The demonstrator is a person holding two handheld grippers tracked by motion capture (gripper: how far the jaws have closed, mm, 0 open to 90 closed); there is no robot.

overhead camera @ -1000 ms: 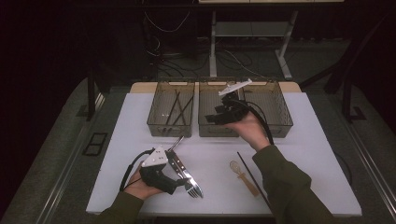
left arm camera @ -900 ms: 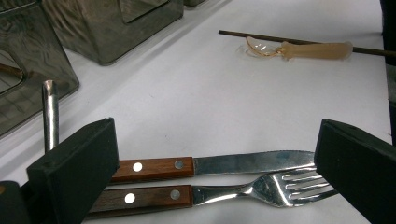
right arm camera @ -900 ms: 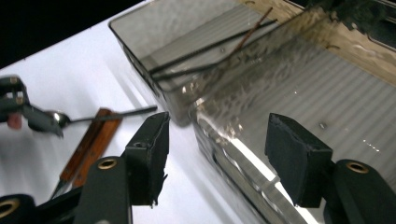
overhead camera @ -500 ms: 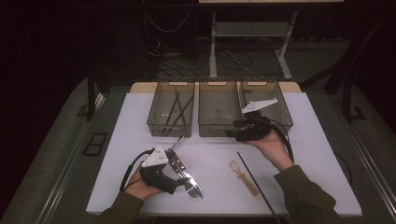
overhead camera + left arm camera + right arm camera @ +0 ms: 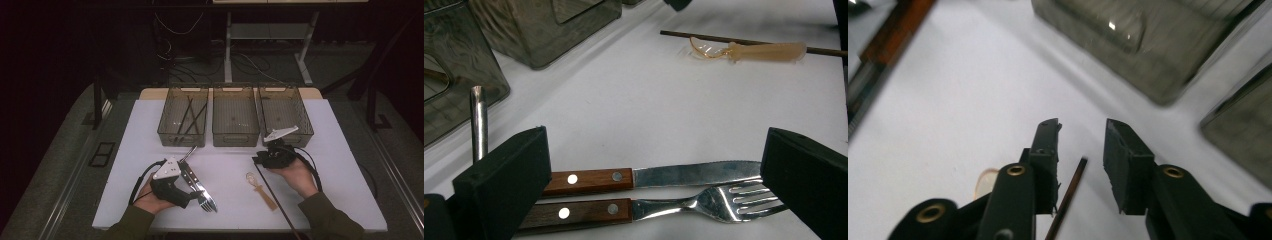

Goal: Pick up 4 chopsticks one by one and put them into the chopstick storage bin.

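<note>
On the white worktop [image 5: 330, 150] the right gripper [image 5: 261, 161] sits low over the near end of a thin dark chopstick [image 5: 274, 199], which lies flat and runs from just under the gripper toward the worktop's near edge. In the right gripper view the jaws have just been closing and now stand a narrow gap apart, with the tip of the chopstick [image 5: 1072, 186] between them, nearer the left jaw; the pads do not seem to press on it, so it lies loose between them. A small pale spoon with a clear bowl [image 5: 261, 189] lies just beside the chopstick and appears to touch or cross it; in the left gripper view the chopstick runs behind the spoon [image 5: 754, 50]. The left gripper [image 5: 196, 196] rests on the worktop at the near left, held in the person's left hand [image 5: 150, 200]. Its jaws stand wide apart, straddling a knife [image 5: 649, 176] and a fork [image 5: 664, 207] with wooden handles that lie side by side, touching neither jaw as far as can be seen. A metal handle [image 5: 478, 122] lies just beyond the left jaw. Three smoky clear bins stand in a row at the far side: the left bin [image 5: 169, 131] holds several dark chopsticks, while the middle bin [image 5: 236, 137] and the right bin [image 5: 305, 130] sit just behind the right gripper.
</note>
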